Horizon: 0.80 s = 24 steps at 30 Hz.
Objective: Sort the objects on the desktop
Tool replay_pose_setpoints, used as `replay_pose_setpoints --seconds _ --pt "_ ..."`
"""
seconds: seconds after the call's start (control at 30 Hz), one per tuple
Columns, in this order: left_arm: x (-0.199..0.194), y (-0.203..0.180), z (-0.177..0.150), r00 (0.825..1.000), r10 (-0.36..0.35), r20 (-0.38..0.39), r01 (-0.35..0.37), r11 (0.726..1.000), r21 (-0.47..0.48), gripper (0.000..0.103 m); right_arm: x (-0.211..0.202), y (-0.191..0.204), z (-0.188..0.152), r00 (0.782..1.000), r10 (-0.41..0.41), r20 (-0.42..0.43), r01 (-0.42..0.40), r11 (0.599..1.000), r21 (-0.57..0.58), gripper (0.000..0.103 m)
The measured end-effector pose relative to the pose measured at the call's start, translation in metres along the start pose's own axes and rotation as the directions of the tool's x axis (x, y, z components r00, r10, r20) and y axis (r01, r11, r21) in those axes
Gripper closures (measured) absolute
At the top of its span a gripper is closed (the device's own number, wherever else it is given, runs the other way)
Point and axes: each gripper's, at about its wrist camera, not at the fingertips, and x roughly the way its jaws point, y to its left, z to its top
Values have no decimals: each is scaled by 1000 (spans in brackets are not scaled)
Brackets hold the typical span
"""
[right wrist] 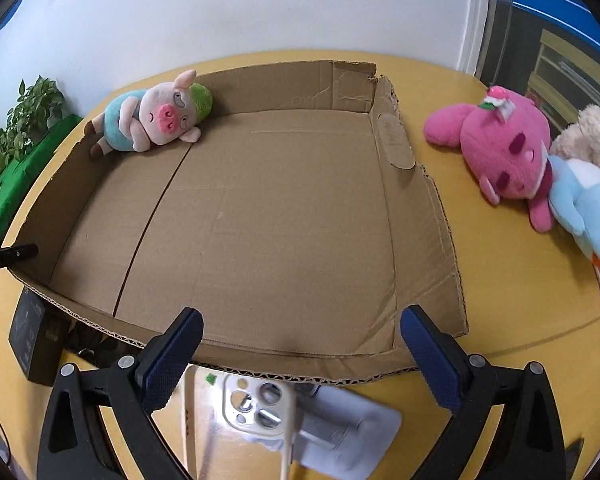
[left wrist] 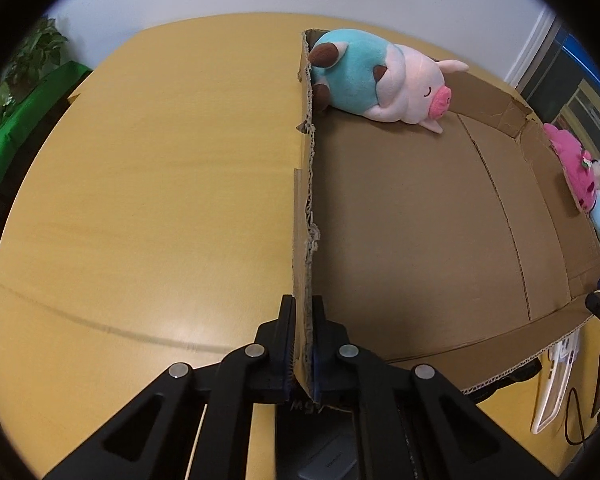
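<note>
Round wooden table with pale yellow top, plain white wall behind, leafy plant over green cloth at left, white door frame and glazed blue-trimmed opening at right, even light.

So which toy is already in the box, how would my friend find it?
Find the big cardboard box on the yellow table. In its far left corner lies a pig. It is the only toy inside, with a teal body; the pink toy and blue toy lie outside, right.
</note>
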Motion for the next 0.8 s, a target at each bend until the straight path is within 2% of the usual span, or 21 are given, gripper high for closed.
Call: replay_pose_setpoints --seconds 0.33,0.5,0.57,0.6,0.63,0.67,0.7,0.73,0.8 --pt "-11 -2 -14 1000 18 -1 -18 999 34 97 -6 -4 -8 1000 -1 -30 0 1000 -14 3" --pt "-24 1 -21 999 25 30 -26 999 30 95 -20 -3 -15 999 -42 3 42 999 -22 3" --pt "-38 0 -21 997 40 72 -42 999 20 92 -37 4 -8 997 -72 40 74 996 -59 3" --pt "-52 -3 -22 992 54 115 -57 998 20 86 -48 11 -5 995 -79 63 84 993 -84 3" --pt "-62 -6 -22 987 60 151 -64 998 21 72 -62 22 -1 993 -82 85 93 987 -132 2" --pt "-74 -9 -24 978 64 197 -70 997 23 63 -75 35 0 992 -86 96 103 976 -193 2" --pt "-88 -12 -26 965 75 252 -83 996 25 43 -87 49 -1 989 -95 109 121 959 -258 1" --pt "-99 -15 -29 949 91 303 -103 994 25 29 -101 67 -4 985 -109 136 150 929 -339 1" --pt "-120 -21 -35 908 127 400 -149 989 23 25 -123 95 -10 977 -125 173 191 874 -446 1"
